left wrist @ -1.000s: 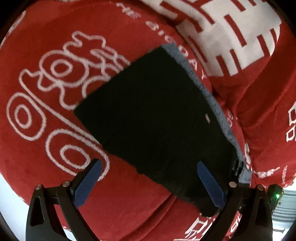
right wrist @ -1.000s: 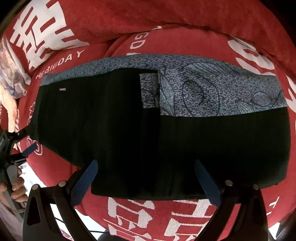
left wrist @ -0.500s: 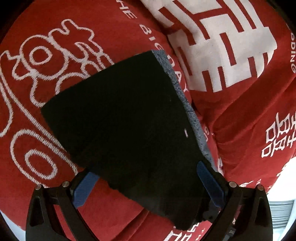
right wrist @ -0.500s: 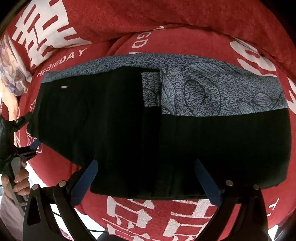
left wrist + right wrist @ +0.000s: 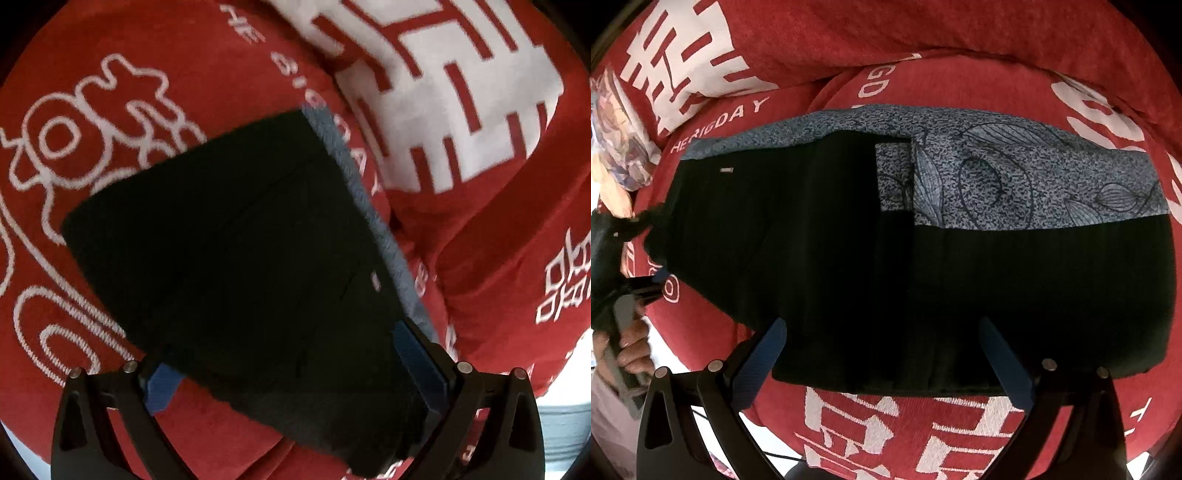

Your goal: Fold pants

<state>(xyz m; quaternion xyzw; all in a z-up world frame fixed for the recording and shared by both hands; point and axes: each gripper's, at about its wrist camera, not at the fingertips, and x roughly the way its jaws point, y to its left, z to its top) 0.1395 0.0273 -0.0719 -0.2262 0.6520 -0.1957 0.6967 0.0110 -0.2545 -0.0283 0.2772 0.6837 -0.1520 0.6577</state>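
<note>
The black pants (image 5: pixel 886 258) with a blue-grey leaf-print panel (image 5: pixel 1015 184) lie folded lengthwise on the red blanket (image 5: pixel 886 44). My right gripper (image 5: pixel 882 354) is open, its fingers just above the near edge of the pants at the middle. My left gripper (image 5: pixel 295 365) is open and straddles the left end of the pants (image 5: pixel 240 240); black cloth lies between its blue pads (image 5: pixel 417 362). In the right wrist view the left gripper (image 5: pixel 646 254) shows at the pants' left end, with that end slightly lifted.
The red blanket (image 5: pixel 110 74) with white characters covers a soft, humped surface. A hand (image 5: pixel 631 354) holds the left gripper's handle at the left. A patterned cloth bundle (image 5: pixel 617 147) lies at the far left. The blanket's near edge drops off below the grippers.
My left gripper has pushed forward onto the left end of the pants, so cloth now lies between its fingers. The right gripper has stayed in place.
</note>
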